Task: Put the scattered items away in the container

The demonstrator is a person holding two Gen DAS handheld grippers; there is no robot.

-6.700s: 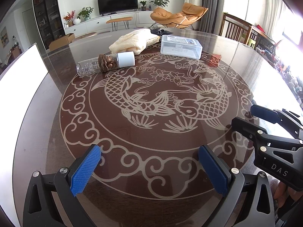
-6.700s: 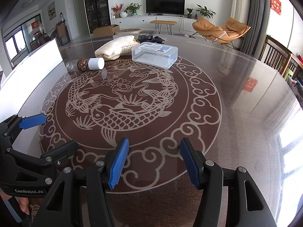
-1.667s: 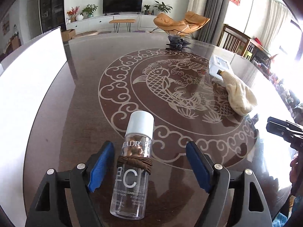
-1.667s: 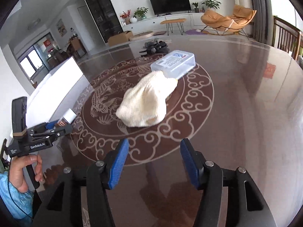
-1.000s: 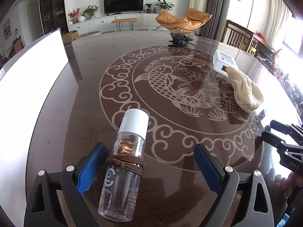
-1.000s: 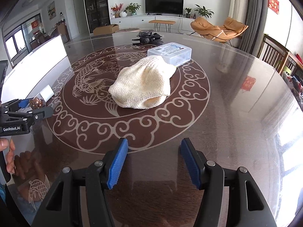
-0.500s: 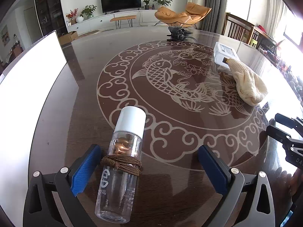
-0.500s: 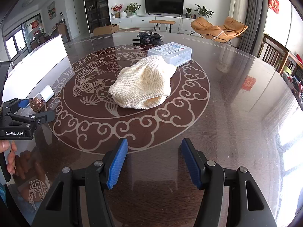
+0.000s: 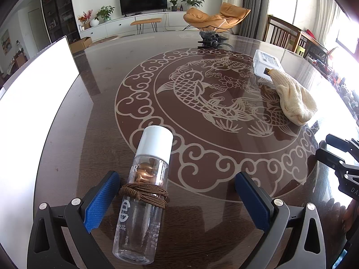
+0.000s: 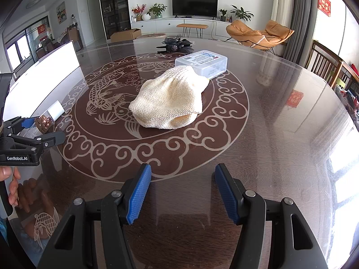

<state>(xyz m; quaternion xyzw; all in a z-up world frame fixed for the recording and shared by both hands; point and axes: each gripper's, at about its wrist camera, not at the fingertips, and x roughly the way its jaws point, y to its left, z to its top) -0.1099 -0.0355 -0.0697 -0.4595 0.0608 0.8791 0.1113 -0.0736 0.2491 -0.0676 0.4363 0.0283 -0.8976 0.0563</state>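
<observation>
Left gripper (image 9: 177, 198): we are holding its jaws wide apart, just opened, around the clear bottle (image 9: 143, 197), neither pad pressing it.
Bottle: lying near the table's (image 9: 94, 121) near-left edge.
Right gripper (image 10: 182, 194): we are keeping it parted, empty.
Knit cloth (image 10: 170, 100): resting mid-table, touching the lidded container (image 10: 202, 63).

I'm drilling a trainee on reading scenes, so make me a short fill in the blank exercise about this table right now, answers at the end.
1. The clear bottle lies on its side and its cap is ____.
2. A brown ____ is wound around the bottle's middle.
3. The cream knitted hat leans against the clear plastic ____.
4. Both the left gripper and the right gripper have their jaws ____.

Answers: white; cord; box; open
</observation>
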